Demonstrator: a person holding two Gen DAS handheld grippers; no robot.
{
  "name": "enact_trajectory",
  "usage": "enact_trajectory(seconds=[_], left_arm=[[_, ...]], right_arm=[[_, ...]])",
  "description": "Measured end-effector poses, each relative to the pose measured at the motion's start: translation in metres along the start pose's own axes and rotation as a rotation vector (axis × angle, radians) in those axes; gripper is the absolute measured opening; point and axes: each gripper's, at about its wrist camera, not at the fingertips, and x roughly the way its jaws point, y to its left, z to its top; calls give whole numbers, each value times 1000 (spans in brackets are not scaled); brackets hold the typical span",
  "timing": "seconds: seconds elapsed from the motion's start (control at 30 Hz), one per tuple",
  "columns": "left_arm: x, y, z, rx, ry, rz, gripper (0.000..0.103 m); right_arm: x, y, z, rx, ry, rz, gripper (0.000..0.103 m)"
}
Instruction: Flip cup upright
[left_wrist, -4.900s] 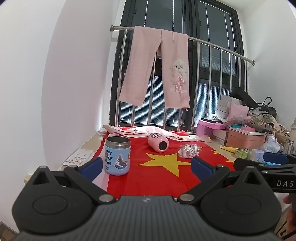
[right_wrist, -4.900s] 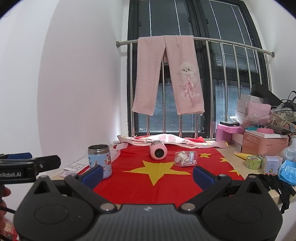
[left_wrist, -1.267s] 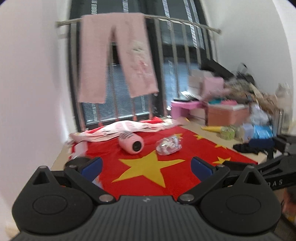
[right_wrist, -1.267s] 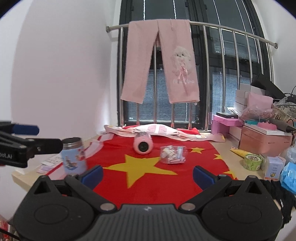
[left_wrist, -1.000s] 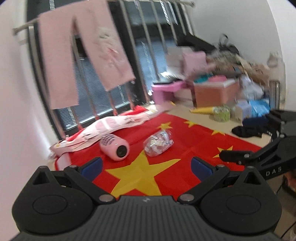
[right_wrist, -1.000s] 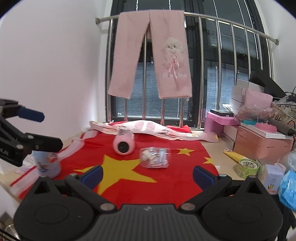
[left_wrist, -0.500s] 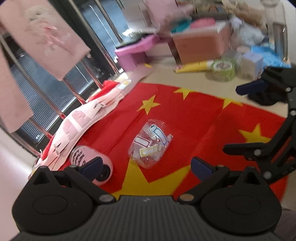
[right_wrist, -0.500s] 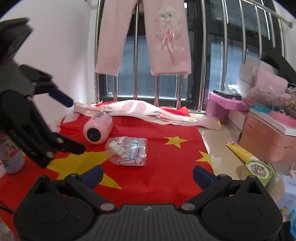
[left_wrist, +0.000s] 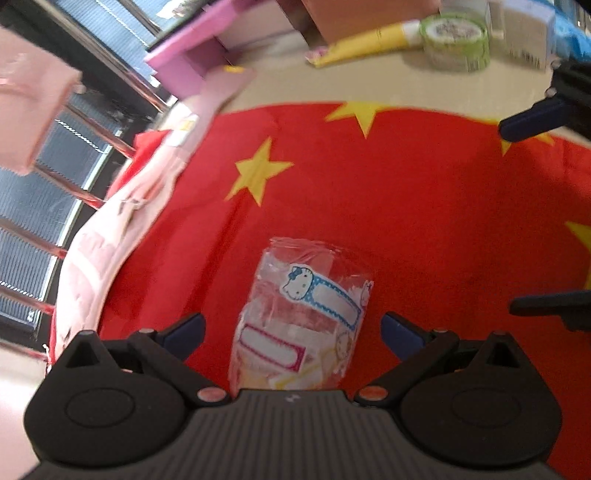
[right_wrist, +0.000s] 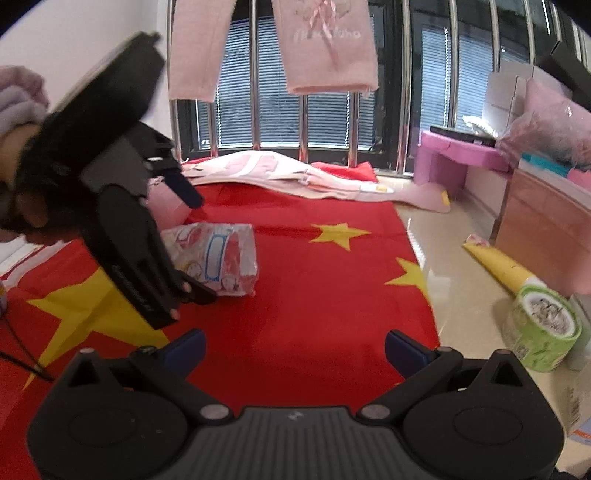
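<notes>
A clear plastic cup (left_wrist: 303, 314) with cartoon stickers lies on its side on the red flag cloth (left_wrist: 406, 206). My left gripper (left_wrist: 291, 328) is open, tilted down, with the cup between its blue fingertips. In the right wrist view the cup (right_wrist: 218, 258) lies left of centre, and the left gripper (right_wrist: 192, 243) straddles it from above. My right gripper (right_wrist: 293, 350) is open and empty, low over the cloth, to the right of the cup. A pink cup (right_wrist: 166, 203) lies behind, mostly hidden by the left gripper.
A pink garment (right_wrist: 280, 173) lies along the window bars at the back. A green tape roll (right_wrist: 539, 328), a yellow tube (right_wrist: 498, 266), a brown box (right_wrist: 546, 229) and a pink stool (right_wrist: 461, 158) stand at the right. The right gripper's fingers (left_wrist: 535, 122) show at the left view's right edge.
My left gripper has swung right and down from the blue cup's side onto the clear cup, which now sits between its fingers. My right gripper has moved forward and lower.
</notes>
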Motion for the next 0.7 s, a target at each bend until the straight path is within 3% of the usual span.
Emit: enact_trajectory(seconds=[0.03, 0.1, 0.27, 0.43, 0.7], left_arm=[[5, 1, 1, 3, 14, -15, 80], [8, -1, 1, 15, 30, -12, 75], [-36, -21, -5, 81, -38, 20, 75], [-87, -51, -25, 79, -36, 48, 75], [-140, -107, -74, -63, 19, 36, 76]], right_arm=[[1, -1, -1, 5, 2, 5, 103], [0, -2, -3, 15, 9, 14, 103], [-17, 2, -6, 25, -5, 24, 103], [-53, 17, -9, 16, -45, 46, 103], [-104, 42, -41, -21, -31, 97, 103]])
